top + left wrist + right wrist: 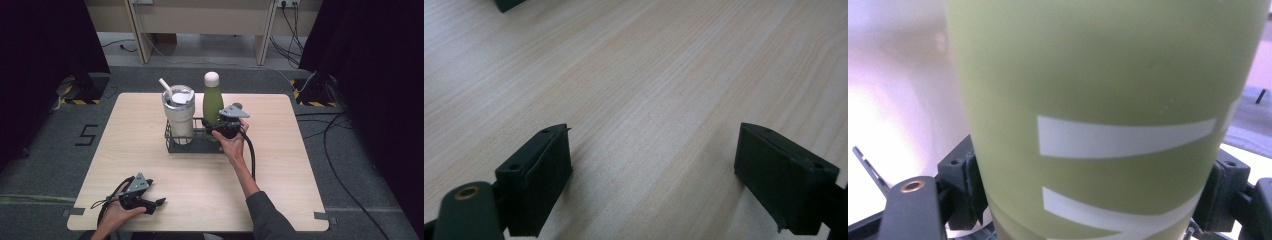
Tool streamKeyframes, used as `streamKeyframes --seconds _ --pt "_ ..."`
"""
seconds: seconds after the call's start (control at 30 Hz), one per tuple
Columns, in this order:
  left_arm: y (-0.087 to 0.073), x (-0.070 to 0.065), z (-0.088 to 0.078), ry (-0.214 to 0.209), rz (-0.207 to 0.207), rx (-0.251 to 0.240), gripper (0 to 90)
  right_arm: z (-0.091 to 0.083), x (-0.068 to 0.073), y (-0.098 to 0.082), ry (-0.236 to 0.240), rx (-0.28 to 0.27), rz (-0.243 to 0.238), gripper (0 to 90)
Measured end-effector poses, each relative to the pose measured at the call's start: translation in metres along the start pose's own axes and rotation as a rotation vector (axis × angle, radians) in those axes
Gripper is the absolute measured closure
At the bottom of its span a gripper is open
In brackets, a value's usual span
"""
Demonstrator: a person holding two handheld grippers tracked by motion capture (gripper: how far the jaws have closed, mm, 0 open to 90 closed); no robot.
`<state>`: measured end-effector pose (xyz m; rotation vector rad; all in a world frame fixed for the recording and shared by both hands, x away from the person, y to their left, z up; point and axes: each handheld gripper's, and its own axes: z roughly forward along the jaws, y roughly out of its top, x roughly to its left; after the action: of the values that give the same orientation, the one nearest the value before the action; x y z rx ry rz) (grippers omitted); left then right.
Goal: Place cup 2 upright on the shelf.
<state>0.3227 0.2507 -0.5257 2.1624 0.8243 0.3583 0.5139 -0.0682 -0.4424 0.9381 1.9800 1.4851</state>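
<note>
A green bottle [212, 102] with a white cap stands upright in the right half of a black wire rack [192, 145] at the middle of the table. My right gripper [216, 129] is shut on the bottle's lower body; in the right gripper view the green bottle [1108, 90] with white stripes sits between both pads. A cream tumbler [179, 114] with a clear lid and white straw stands in the rack's left half. My left gripper [156, 204] rests near the table's front left edge, and in its own view my left gripper [654, 175] stands open over bare wood.
The light wooden table [280, 175] has free room on every side of the rack. Dark curtains hang at both sides. Cables and black stand bases lie on the grey floor behind the table.
</note>
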Motion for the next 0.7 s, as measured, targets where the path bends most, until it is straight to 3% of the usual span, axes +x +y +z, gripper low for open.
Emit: streamKeyframes --seconds 0.3,0.7 --pt "-0.0001 -0.0003 0.0001 0.001 -0.001 -0.001 14.4 -0.0054 0.0033 -0.0053 -0.004 -0.007 -0.024 20.5" --pt "-0.0001 -0.0002 0.0001 0.0 -0.002 -0.001 14.4 -0.0052 0.0032 -0.0057 -0.004 -0.004 -0.012 19.8"
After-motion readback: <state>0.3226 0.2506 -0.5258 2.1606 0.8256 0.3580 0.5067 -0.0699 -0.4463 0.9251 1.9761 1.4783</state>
